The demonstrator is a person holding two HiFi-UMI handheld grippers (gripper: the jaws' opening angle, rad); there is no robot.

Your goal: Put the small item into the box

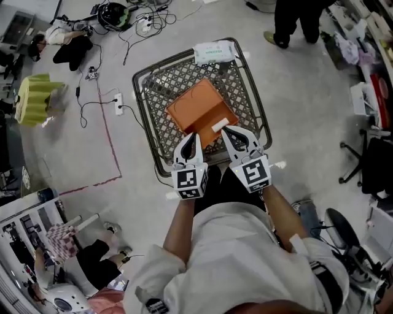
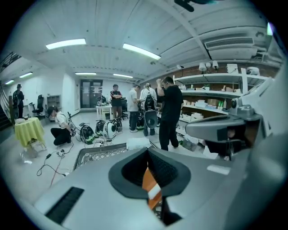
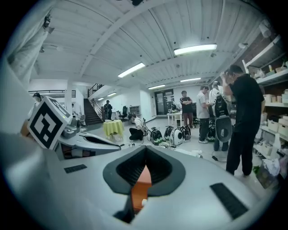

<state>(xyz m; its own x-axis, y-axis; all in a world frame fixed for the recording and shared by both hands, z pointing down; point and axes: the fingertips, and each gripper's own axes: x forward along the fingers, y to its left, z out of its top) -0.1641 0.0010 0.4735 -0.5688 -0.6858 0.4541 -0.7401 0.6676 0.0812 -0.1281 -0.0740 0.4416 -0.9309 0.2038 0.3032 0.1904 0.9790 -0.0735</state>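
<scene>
The orange box [image 1: 199,110] is in both of your grippers; it is flat, and it sits tilted over the middle of the wire basket [image 1: 145,104]; from the head view you cannot tell if it touches the mesh under it; a small white label [image 1: 220,125] is stuck on its near edge.

Your left gripper [image 1: 191,140] bites the near edge of the orange box; its jaws are squeezed tight on it, and the orange edge shows right between them in the left gripper view.

Your right gripper [image 1: 228,132] bites the same near edge, just beside the white label; its jaws are squeezed tight on the box too, with orange showing between them in the right gripper view; the two grippers are side by side, close to each other.

A white pack [image 1: 215,53] lies on the far rim of the wire basket, away from the box.

The basket stands on the gray floor; to its left are a white power strip [image 1: 119,103] and a red line [image 1: 109,141]; far left is a table with a yellow cloth [image 1: 34,98]; a person [image 1: 295,18] stands past the basket.
</scene>
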